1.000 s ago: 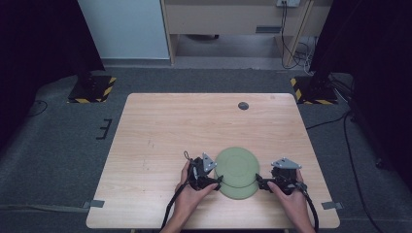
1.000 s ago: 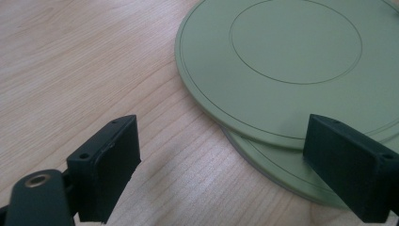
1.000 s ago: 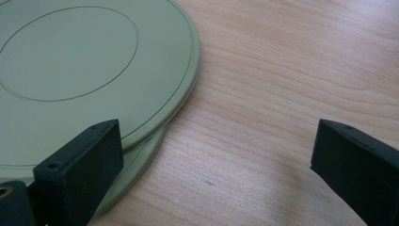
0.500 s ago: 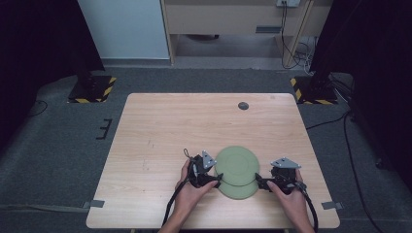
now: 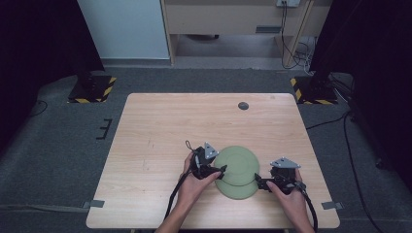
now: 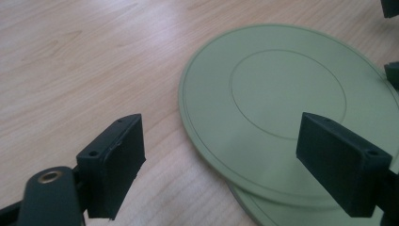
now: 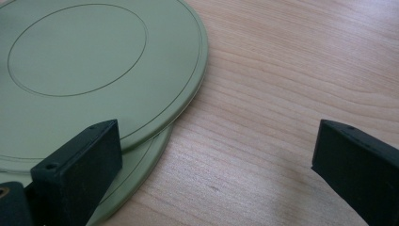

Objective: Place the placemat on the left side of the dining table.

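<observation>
Green plates [image 5: 238, 171], two, stacked offset

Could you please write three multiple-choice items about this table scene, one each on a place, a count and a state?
1. Where does the small dark disc lie on the table?
A. near the far edge
B. between the tools
C. at the near left corner

2. How many green plates are there?
A. one
B. two, stacked and offset
C. four

3. How do the left tool and right tool stand?
A. both open, holding nothing
B. both shut on a plate
C. left shut, right open

Answers: 1 A, the high view shows it far from the hands. 2 B, a lower rim peeks out under the upper plate. 3 A, each tool's own view shows its jaws spread apart.
</observation>
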The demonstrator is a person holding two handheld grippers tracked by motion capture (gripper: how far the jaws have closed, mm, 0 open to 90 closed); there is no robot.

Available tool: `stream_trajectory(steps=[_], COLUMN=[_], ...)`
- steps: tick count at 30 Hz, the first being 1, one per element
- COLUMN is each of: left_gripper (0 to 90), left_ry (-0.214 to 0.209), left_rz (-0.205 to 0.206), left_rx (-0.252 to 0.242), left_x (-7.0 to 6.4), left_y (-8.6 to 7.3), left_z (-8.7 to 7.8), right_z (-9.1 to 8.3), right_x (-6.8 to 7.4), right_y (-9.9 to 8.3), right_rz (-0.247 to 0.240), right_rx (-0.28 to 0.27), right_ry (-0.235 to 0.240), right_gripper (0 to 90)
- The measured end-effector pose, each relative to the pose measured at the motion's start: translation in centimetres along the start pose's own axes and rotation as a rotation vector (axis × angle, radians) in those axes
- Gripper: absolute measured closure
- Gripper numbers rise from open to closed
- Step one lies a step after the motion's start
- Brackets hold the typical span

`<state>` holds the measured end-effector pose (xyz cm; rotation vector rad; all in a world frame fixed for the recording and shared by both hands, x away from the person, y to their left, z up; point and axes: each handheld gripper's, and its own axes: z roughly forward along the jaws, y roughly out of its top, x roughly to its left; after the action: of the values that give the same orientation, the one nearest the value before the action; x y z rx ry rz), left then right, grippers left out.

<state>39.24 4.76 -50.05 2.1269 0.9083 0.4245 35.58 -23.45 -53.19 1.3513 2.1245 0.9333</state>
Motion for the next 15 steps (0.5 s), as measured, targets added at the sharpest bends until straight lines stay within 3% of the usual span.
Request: stream_trajectory(steps=[2,8,15], left_gripper=[18.4,25.3,24.8], left_ry=[-0.022,-0.041,-0.04], left_rz=[-0.025,-0.033,-0.052], left_rx=[-0.002,0.027,0.082], left_x=[0.2,0.4,1.2], left_y=[0.3,1.0,1.6], left_z=[0.3,1.7,2.9], right_z=[0.0,0.0,0.1], right_x=[0.0,0.0,0.0], right_y=[0.0,0.0,0.1], right_rz=[-0.002,-0.003,-0.004], right_rx=[0.001,0.004,0.004], right_ry=[0.001,0.001,-0.004], right_gripper=[2.5,2.0,1.2])
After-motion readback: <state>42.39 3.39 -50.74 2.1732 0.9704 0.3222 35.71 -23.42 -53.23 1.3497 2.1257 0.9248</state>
